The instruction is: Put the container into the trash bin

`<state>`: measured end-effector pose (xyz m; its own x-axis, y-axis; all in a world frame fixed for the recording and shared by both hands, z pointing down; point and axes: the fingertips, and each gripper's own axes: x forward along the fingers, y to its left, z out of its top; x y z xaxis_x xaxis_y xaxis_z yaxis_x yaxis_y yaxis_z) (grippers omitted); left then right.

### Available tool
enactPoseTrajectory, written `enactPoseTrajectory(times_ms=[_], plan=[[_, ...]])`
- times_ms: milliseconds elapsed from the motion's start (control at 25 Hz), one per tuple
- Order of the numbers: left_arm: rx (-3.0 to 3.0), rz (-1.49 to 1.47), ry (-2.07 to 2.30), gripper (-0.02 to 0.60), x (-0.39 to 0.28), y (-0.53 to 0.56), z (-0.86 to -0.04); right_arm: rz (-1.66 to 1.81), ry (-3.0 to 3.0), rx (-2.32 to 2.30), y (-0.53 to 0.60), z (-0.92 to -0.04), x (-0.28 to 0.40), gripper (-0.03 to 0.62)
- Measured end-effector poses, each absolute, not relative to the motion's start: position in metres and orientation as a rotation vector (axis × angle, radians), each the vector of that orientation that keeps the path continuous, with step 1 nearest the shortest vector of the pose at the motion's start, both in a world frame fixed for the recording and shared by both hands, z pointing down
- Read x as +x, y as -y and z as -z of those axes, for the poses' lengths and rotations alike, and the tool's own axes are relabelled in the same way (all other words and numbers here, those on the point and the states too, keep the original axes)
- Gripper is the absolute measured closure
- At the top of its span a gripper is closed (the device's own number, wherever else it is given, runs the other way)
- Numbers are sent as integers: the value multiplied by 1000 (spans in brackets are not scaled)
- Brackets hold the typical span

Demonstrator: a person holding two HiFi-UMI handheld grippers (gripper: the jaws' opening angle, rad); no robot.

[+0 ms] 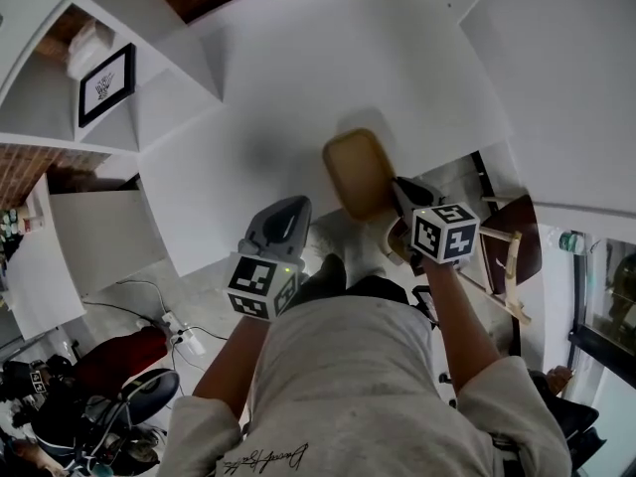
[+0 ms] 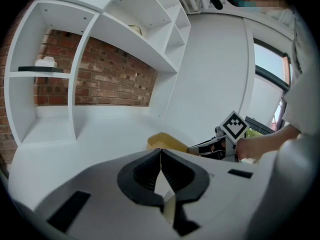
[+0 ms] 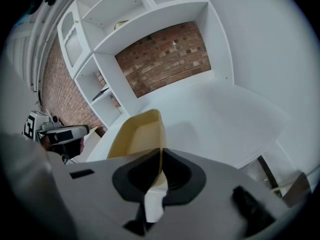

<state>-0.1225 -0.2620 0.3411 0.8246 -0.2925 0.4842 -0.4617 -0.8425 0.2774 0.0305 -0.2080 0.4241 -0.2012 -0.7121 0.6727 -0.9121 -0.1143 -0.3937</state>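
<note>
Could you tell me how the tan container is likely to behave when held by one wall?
Probably light: the right gripper holds the container by one wall alone. That wall looks thin enough to flex, so the container may sag or swing. Its inside looks empty, so nothing should spill.

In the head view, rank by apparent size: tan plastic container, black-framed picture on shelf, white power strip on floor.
Largest: tan plastic container, though nearer the camera.
Then black-framed picture.
Smallest: white power strip.

container (image 1: 358,172) | tan, empty, open-topped | rim in right claw (image 3: 160,159)
</note>
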Motion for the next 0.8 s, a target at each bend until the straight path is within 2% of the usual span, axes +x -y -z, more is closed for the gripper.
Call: enactPoseTrajectory(times_ms=[800], plan=[[2688, -612, 416, 565, -65, 113, -322, -1249, 1797, 1989, 26, -412, 87, 557]])
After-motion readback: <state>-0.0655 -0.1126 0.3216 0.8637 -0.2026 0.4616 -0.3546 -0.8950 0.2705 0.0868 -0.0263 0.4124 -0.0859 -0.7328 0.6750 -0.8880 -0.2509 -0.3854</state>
